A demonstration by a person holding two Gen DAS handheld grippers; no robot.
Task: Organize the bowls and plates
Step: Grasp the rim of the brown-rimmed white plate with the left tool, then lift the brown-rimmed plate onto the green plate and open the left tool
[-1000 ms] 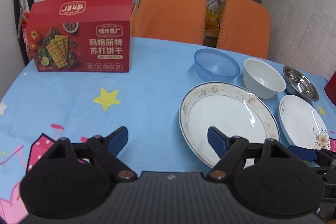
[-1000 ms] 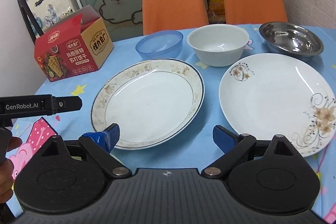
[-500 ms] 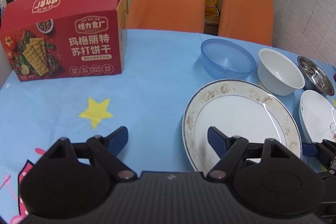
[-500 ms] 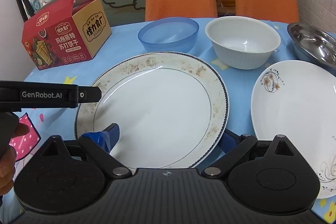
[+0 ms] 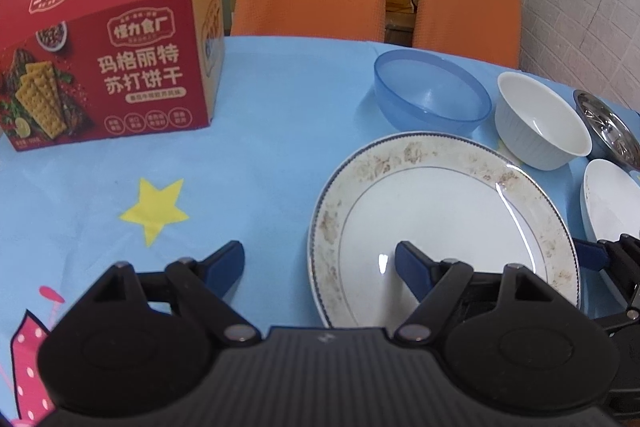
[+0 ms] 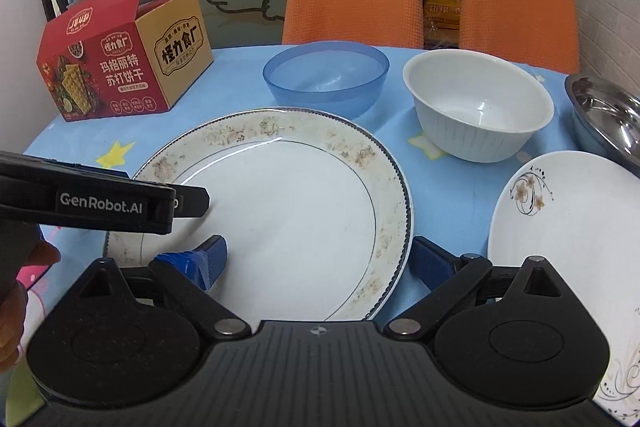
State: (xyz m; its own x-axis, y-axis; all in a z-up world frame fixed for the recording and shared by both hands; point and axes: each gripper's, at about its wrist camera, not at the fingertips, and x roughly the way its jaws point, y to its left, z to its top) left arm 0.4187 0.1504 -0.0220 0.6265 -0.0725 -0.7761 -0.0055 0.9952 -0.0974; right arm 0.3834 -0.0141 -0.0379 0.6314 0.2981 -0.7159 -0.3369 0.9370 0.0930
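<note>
Left wrist view: left gripper (image 5: 320, 263) spread wide, low over the blue tablecloth (image 5: 260, 131), one finger above the rimmed dinner plate (image 5: 440, 227), the other outside its left edge — likely straddling the rim to pinch it. Plate lies flat, white centre, worn brown floral border. Beyond it sit a blue plastic bowl (image 5: 432, 95), a white ribbed bowl (image 5: 540, 119) and a steel bowl (image 5: 608, 127). Right wrist view: right gripper (image 6: 316, 259) also spread, bracketing the same plate's near-right rim — apparently a two-handed lift. A smaller flower-sprig plate (image 6: 560, 227) lies just right; a cracker box (image 6: 120, 67) stands far left.
</note>
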